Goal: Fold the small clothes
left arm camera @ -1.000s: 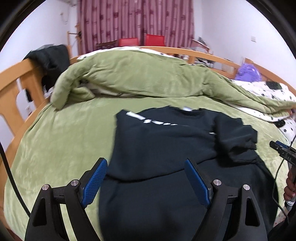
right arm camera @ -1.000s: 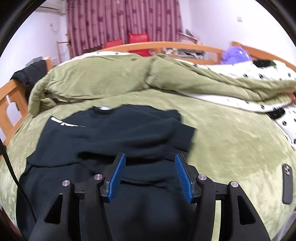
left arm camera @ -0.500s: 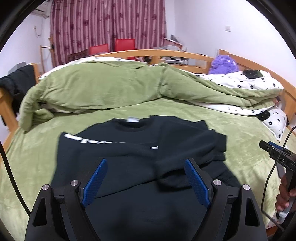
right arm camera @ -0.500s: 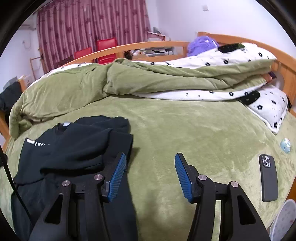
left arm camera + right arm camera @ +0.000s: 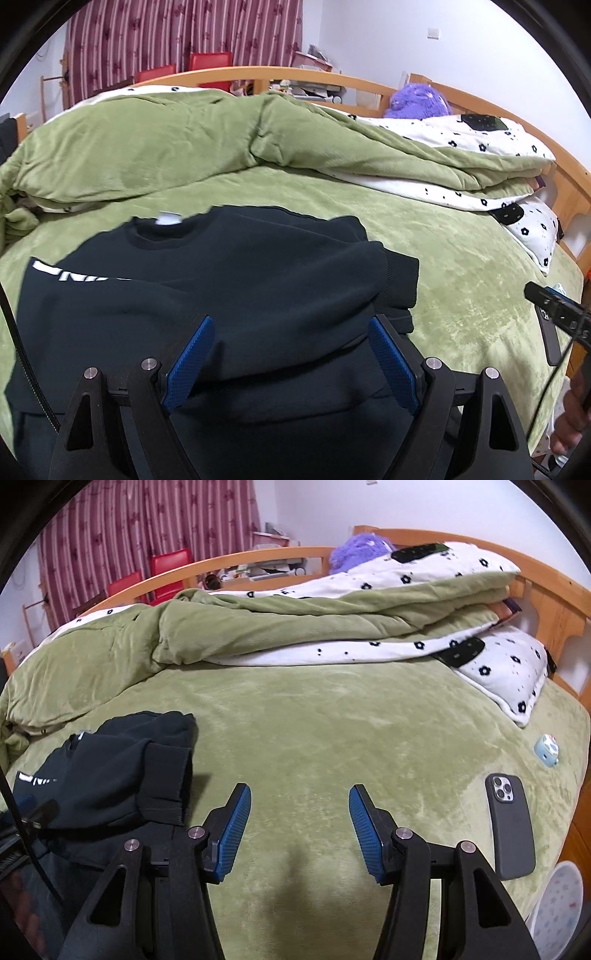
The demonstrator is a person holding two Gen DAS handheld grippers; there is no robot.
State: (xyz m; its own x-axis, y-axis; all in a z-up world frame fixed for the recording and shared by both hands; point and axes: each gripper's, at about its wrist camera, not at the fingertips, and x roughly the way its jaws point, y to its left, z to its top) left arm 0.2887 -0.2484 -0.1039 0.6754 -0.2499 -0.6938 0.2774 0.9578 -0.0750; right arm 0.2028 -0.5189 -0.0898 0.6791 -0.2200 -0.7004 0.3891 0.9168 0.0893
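Both sleeves look folded in across the black sweatshirt, which lies flat on the green bed. We hold the left claw spread wide over it, the right claw parted over bare blanket. Folding the body remains.

**A lived-in bedroom at home**

A wooden bed frame holds a green quilt, a flower-print pillow and a purple plush toy. Striped maroon curtains hang behind 2 red chairs; 1 phone lies on the sheet.
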